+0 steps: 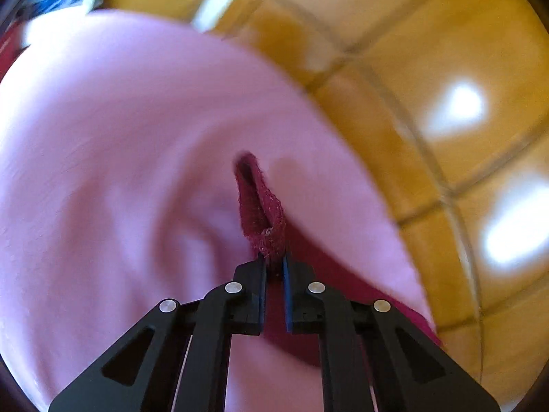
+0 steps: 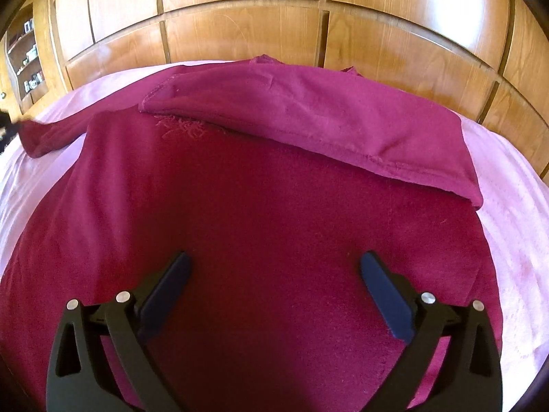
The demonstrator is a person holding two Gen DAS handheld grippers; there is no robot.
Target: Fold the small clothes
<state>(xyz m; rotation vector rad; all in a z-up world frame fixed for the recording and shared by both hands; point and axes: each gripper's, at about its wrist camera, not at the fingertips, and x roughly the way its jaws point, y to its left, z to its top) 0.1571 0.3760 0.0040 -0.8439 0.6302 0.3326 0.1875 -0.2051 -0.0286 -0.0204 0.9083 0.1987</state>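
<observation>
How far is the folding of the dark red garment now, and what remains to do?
Done: the far side of the garment is already folded over as a flap on the pink sheet. In hand: the left gripper pinches a sleeve end, lifted off the sheet. The right gripper hovers open above the body. Left: lay that sleeve in and fold the body smaller.

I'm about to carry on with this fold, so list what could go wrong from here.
1. The left gripper pinches only a narrow tip of the sleeve; it may slip out if pulled hard.
2. The right gripper hangs open over the sweater and holds nothing, so the body may drag across the pink sheet.
3. The folded flap lies loose and could shift.
</observation>
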